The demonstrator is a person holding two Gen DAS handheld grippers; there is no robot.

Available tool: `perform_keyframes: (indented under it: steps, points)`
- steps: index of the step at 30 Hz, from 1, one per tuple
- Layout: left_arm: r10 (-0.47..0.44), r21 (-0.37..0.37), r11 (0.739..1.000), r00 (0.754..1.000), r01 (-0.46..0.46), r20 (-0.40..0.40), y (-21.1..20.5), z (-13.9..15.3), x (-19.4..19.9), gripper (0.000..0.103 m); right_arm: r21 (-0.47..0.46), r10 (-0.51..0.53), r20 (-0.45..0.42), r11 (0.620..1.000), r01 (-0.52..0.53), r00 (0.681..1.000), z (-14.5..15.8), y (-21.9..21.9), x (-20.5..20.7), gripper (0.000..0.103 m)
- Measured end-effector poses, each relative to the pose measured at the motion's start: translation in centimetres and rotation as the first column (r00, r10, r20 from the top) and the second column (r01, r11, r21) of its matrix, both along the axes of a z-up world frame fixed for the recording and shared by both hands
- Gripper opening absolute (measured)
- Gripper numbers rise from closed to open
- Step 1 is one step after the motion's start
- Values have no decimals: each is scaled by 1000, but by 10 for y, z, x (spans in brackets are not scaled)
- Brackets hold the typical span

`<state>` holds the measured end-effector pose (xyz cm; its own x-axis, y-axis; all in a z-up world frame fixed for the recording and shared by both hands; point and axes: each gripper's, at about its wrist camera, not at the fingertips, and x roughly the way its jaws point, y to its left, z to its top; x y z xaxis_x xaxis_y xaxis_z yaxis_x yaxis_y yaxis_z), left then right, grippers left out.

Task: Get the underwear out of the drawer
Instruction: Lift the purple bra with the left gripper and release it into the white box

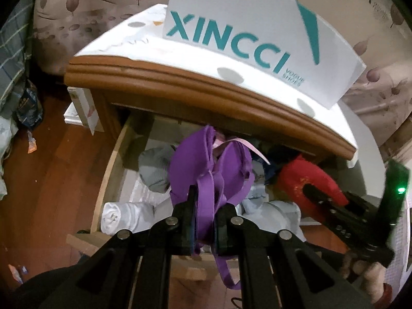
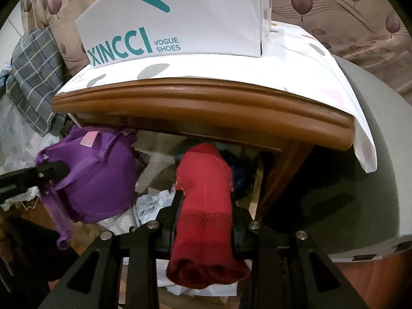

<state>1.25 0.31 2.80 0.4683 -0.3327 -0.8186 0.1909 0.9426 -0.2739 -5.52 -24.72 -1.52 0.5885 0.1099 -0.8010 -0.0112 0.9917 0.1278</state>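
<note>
An open wooden drawer (image 1: 110, 164) under a nightstand's top holds a jumble of clothes: a rolled white cloth (image 1: 116, 216), grey and pale blue pieces, and dark items tucked back in shadow, hard to make out. The left hand-held gripper (image 1: 203, 203) is clamped on a purple bra (image 1: 206, 164) raised above the drawer, its strap dangling below. The right hand-held gripper (image 2: 206, 206) is clamped on rolled red underwear (image 2: 203, 195), also above the drawer.

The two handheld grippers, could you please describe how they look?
Both the left gripper and the right gripper are matte black, with slotted linkage arms joined by round silver rivets. In the left wrist view, the right one carries a dark panel with a small green light.
</note>
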Motion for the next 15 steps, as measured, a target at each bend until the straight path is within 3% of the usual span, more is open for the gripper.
perform_keyframes:
  steps: [10,15]
  points:
    - [-11,-15,1000,999,11,43,11,48,-17,7,-13,3,-8,1000,-3,1000,-3,5,-1,30]
    - [-26,16,1000,996,24,88,12,73,-22,7,-13,2,-14,1000,-2,1000,-4,4,0,30]
